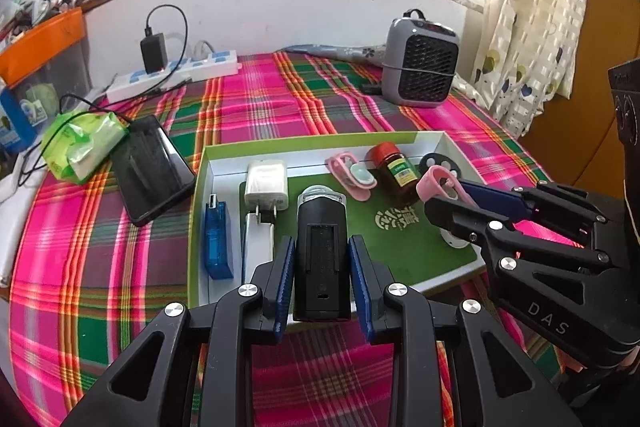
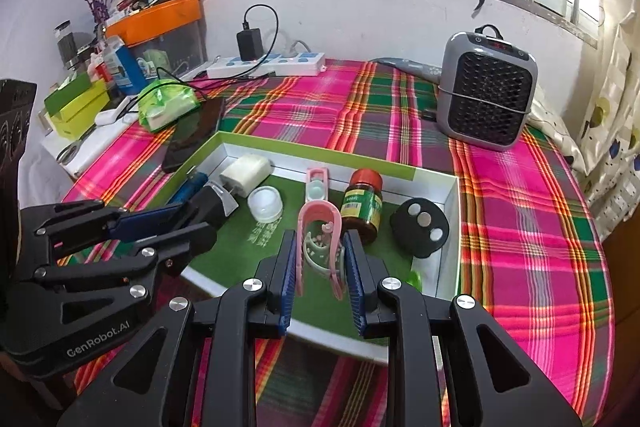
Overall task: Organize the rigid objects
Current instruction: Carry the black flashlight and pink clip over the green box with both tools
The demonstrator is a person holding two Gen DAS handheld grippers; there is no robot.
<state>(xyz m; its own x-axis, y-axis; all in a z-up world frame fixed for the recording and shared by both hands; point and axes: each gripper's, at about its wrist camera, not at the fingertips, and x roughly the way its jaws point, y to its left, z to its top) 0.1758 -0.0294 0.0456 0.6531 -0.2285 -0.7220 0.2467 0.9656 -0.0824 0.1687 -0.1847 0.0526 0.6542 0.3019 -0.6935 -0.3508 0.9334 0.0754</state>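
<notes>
A shallow box [image 1: 320, 140] with a green rim and green floor lies on the plaid cloth. My left gripper [image 1: 322, 247] is shut on a black torch [image 1: 320, 227] with a clear lens, over the box's front middle. From the right wrist the left gripper [image 2: 200, 215] and the torch's lens [image 2: 264, 205] show at the left. My right gripper [image 2: 321, 247] is shut on a pink U-shaped clip [image 2: 320, 213] with a grey-green toothed part inside, over the box's right half. The left wrist view has the right gripper [image 1: 440, 199] and the pink clip [image 1: 436, 183] at the right.
Inside the box lie a blue USB stick [image 1: 218, 239], a white plug [image 1: 266, 183], a pink cable winder [image 1: 352, 177], a red-capped brown bottle [image 2: 362, 205] and a black disc [image 2: 420, 225]. A phone [image 1: 150, 167], tissue pack [image 1: 84, 143], power strip [image 2: 268, 65] and grey heater [image 2: 486, 91] surround it.
</notes>
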